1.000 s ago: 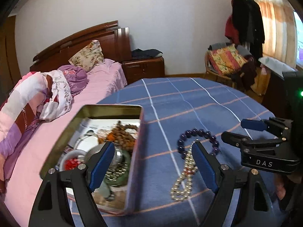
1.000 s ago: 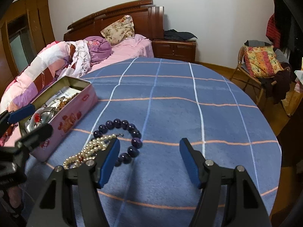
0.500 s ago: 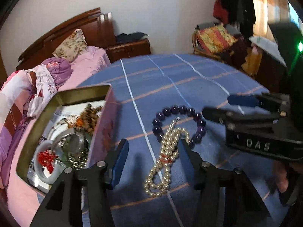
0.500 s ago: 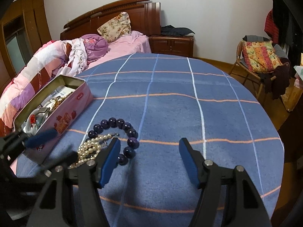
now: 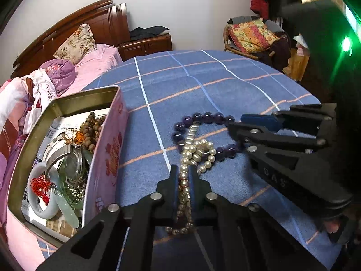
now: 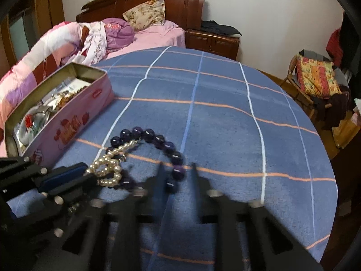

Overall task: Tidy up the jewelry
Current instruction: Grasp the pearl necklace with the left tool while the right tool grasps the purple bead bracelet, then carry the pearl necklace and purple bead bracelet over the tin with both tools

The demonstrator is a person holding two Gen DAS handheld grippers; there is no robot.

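Pearl strand (image 5: 191, 151) across purple bracelet (image 5: 203, 117)

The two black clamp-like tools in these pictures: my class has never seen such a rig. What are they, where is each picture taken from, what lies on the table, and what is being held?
They are hand-held two-finger grippers, one in each of a person's hands, each carrying a camera looking along its fingers. On the blue checked tablecloth lie a pearl strand, tangled with a purple bead bracelet, and an open pink tin of jewelry. The left gripper is shut on the pearls. The right gripper is closing with the bracelet's beads between its fingers.
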